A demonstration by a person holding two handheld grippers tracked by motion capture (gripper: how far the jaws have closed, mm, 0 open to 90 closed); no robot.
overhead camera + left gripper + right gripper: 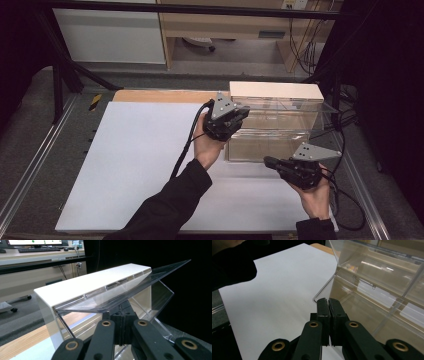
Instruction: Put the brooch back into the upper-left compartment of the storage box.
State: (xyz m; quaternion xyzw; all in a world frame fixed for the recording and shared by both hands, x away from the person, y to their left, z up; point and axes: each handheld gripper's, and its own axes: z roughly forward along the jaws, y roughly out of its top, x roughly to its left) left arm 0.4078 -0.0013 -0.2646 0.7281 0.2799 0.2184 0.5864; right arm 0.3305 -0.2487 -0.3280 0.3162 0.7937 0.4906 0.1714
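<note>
High view: clear plastic case (272, 131) with a white top panel (275, 90) sits right of centre, on the far right part of the white table sheet (135, 165). Left gripper (239, 116) is at the case's left end, just above centre of frame, tip against the clear lid. Right gripper (268, 161) lies lower right, level, tip just in front of the case's near wall; whether it touches cannot be told here.

Left gripper view: left gripper (121, 322), jaws together, sits under the raised clear lid (130, 293), which slopes up toward the upper right from its hinge row along the white top panel (87, 281). The lid edge rests at the jaw tips; nothing lies between the pads. Desk with monitor and keyboard in the upper left corner of the frame.

Right gripper view: right gripper (328, 301), jaws together, nothing between them, tip just beside the rounded lower corner of the clear case (374, 290). Inner dividers show through the wall. A dark sleeve (232, 267) fills the upper left corner, over the white table sheet (279, 297).
</note>
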